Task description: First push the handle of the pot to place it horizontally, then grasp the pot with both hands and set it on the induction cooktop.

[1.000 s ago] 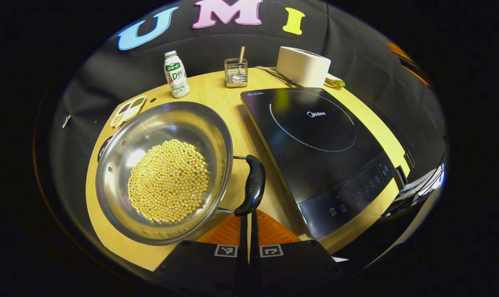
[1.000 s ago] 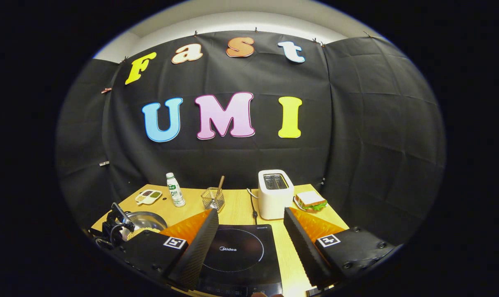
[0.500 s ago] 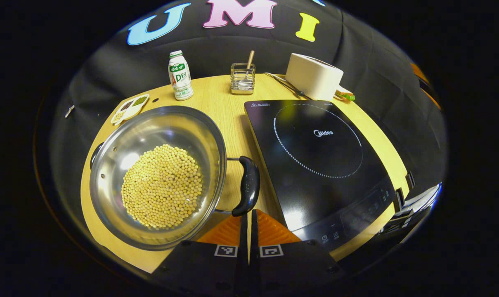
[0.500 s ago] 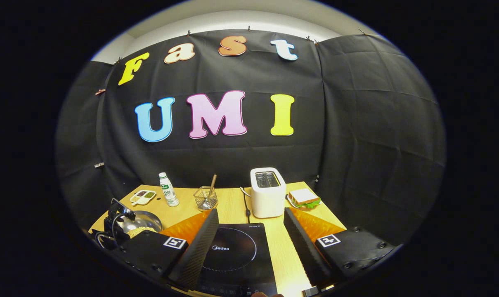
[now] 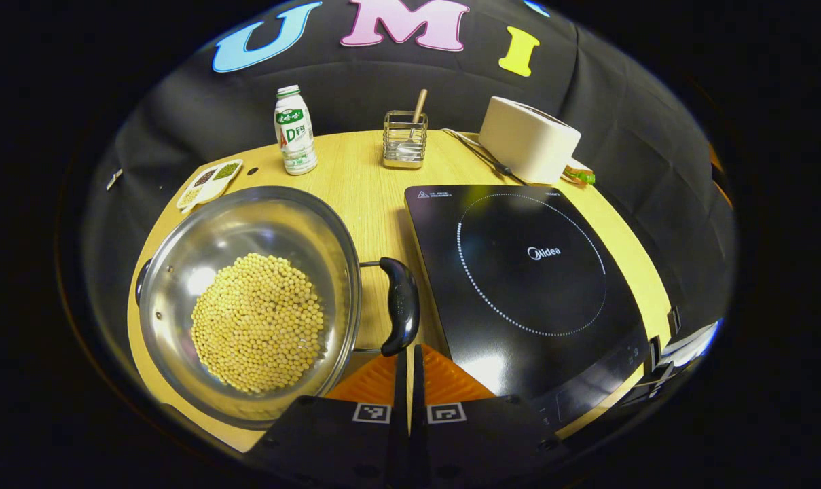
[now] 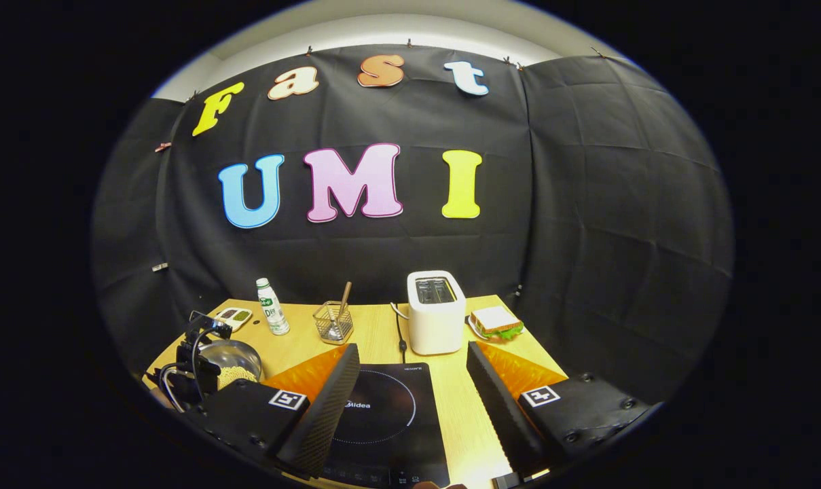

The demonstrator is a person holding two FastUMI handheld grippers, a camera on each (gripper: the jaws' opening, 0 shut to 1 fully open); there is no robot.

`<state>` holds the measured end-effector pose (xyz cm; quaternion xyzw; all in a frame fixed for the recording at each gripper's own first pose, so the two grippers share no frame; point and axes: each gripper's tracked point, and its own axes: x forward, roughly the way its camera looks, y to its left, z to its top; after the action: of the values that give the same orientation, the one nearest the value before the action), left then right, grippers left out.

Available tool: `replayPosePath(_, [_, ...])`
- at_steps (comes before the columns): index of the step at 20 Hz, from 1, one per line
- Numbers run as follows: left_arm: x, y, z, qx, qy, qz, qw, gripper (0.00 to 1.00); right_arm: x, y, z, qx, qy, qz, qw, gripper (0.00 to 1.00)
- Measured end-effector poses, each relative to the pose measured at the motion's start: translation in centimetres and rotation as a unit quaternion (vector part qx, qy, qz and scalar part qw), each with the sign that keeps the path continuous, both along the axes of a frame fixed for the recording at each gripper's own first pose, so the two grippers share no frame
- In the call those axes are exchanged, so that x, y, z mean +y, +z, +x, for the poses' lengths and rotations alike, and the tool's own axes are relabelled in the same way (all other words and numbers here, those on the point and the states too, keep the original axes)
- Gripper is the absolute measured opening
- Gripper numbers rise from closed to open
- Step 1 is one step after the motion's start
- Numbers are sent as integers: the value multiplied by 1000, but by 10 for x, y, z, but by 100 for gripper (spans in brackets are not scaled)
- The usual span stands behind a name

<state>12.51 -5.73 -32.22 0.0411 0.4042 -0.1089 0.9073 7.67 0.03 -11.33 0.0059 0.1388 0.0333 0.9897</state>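
My left gripper (image 5: pixel 410 350) has its fingers pressed together on nothing, the tips right at the lower end of the pot's black handle (image 5: pixel 400 305), touching or nearly so (I can't tell which). The pot (image 5: pixel 247 299), heaped with soybeans (image 5: pixel 257 322), sits on the table (image 5: pixel 362 176) at 9 o'clock of the cooktop (image 5: pixel 525 272), the handle in the gap between them. My right gripper (image 6: pixel 410 397) hangs spread wide and empty over the cooktop's near edge, well apart from the pot.

I judge the push on the handle is the step in hand. The risks I see:
- The narrow closed tip could slip off the rounded handle and jab the cooktop just at 3 o'clock of it.
- A push off-centre might slide the whole pot toward the table's 9 o'clock edge rather than turn it.
- A jerk could spill beans over the shallow rim.
- Later, a two-handed lift with uneven height would tip the load.
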Motion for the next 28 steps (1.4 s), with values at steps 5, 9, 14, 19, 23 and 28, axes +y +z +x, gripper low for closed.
replayPosePath(5, [-2,1,11,-3,-1,-1,1000,5,-6,-4,1,7,-8,-1,1000,99])
replayPosePath(9, [-4,2,21,-5,-1,-3,1000,5,-8,-4,0,8,-10,-3,1000,99])
replayPosePath(14, [-5,4,24,-7,6,-14,1000,5,-9,-4,0,11,-14,-1,1000,99])
replayPosePath(19, [-12,21,2,-33,-10,-38,999,5,4,-9,-5,20,-6,3,1000,99])
replayPosePath(23, [-9,46,-19,-81,-21,-57,995,5,19,-12,-12,29,6,6,1000,99])
replayPosePath(28, [16,78,-43,-141,-12,-83,986,14,35,-25,-20,56,10,18,998,99])
